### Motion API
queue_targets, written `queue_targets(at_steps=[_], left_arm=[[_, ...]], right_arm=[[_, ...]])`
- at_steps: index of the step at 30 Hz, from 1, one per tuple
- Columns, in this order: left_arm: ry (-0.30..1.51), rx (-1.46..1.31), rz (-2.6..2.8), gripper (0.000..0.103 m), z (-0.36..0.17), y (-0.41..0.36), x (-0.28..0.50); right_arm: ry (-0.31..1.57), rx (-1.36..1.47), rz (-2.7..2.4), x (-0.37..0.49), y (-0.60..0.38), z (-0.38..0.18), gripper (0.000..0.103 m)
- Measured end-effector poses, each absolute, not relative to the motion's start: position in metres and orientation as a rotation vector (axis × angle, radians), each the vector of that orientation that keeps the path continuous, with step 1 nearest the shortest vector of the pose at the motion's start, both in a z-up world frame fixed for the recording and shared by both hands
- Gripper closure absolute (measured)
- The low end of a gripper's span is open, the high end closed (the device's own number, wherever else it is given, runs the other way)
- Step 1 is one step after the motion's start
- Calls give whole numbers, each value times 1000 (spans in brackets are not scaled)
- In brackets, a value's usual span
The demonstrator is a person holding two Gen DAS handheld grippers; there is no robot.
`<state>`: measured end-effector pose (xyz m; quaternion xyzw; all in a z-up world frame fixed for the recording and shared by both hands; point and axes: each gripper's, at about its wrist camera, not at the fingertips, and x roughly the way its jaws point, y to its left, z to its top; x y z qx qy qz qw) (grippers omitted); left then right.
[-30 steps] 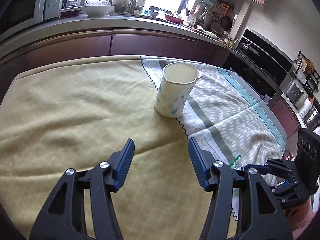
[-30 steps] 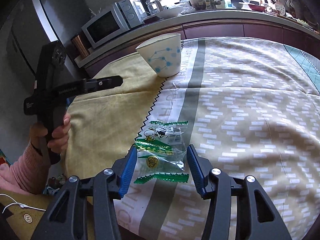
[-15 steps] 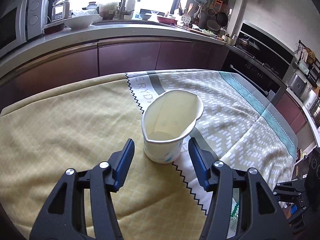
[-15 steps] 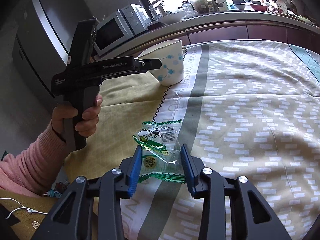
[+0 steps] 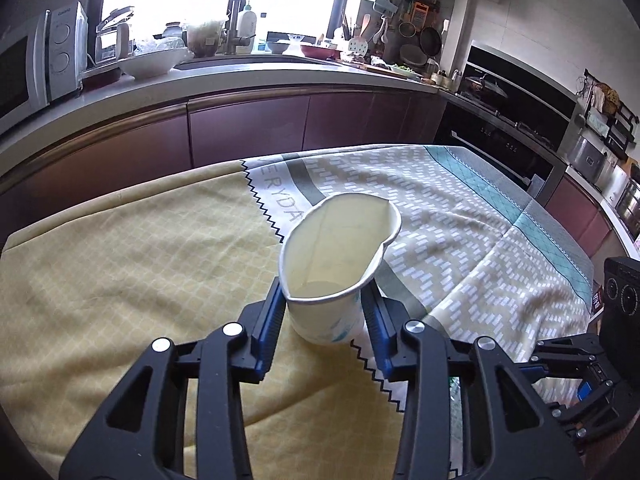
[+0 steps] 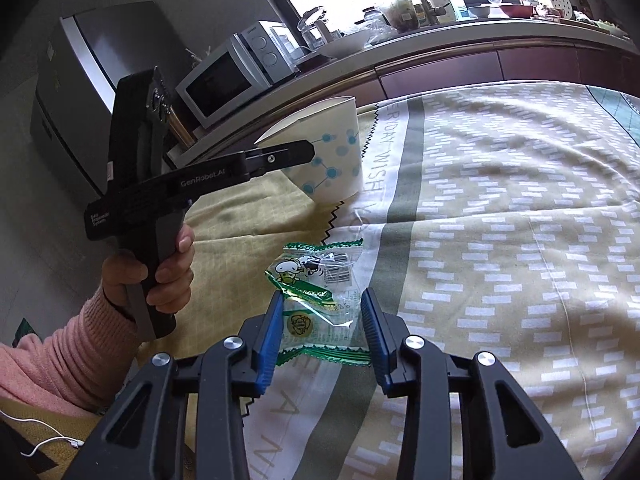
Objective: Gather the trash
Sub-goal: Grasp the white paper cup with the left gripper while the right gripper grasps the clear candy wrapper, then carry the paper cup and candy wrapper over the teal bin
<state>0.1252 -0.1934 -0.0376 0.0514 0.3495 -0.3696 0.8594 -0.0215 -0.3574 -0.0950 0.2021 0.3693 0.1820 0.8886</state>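
The left gripper (image 5: 324, 316) has its blue-padded fingers pressed against both sides of a white paper cup with pale blue dots (image 5: 334, 264), whose rim is squashed out of round; the cup stands upright on the cloth-covered table (image 5: 120, 280) where a yellow checked cloth meets a patterned one. The right gripper (image 6: 322, 330) is narrowed around a clear plastic snack wrapper with green crimped edges (image 6: 316, 300) lying flat near the table's front edge, its pads just beside the wrapper's sides, though whether they grip it cannot be told.
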Motion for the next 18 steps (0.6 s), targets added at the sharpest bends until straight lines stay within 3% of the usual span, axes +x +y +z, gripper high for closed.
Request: queue_targets(at_steps=[18], left_arm=[[754,25,-655,64,-27,-92,75]], right_arm=[[714,420,475,4,-315,-79,66]])
